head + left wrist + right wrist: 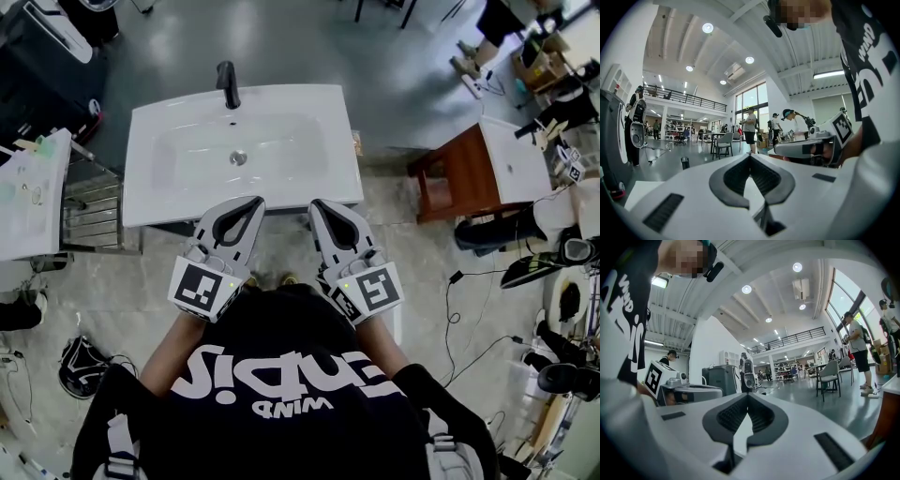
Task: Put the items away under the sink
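Items for under the sink (pixel 309 122): showing in no view.
Holding left gripper (pixel 253 201) level, jaws pressing together on nothing, tip hanging over the near rim; holding right gripper (pixel 317 203) just beside it, likewise closed and gripping nothing. Facing the basin squarely, both tips sitting equally near; not telling which way any item lies, with the space beneath hiding below the rim.
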Motion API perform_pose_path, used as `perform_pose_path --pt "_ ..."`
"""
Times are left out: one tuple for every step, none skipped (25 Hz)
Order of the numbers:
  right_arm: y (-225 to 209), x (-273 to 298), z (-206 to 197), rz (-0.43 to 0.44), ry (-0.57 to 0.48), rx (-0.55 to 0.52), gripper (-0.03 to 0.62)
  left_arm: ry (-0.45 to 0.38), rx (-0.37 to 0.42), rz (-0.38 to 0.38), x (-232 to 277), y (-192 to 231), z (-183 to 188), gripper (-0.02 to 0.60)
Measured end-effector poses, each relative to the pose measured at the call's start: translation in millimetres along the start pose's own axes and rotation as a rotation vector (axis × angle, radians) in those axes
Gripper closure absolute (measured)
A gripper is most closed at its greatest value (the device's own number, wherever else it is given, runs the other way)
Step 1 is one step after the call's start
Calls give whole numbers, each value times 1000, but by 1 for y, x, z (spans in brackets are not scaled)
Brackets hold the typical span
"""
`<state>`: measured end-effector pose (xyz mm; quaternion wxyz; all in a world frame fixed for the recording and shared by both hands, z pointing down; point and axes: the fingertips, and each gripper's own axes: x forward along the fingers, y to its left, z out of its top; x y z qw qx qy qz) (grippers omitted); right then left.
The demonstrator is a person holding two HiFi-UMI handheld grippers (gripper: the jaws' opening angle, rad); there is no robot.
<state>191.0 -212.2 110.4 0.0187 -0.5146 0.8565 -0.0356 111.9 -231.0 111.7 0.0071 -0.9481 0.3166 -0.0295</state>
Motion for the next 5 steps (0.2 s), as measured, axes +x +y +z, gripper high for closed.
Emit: perform_pose_path --pt "0 1 0 1 0 0 576 -3 1 -3 0 0 0 561" --pt "0 2 0 1 0 0 576 -1 1 -4 1 1 0 561" --pt "0 2 0 1 1 0 576 2 1 -3 1 2 0 561" --pt "0 3 0 2 1 0 576 7 0 -1 1 3 -1 561" --pt "0 3 0 2 1 0 576 12 0 1 1 4 -1 561"
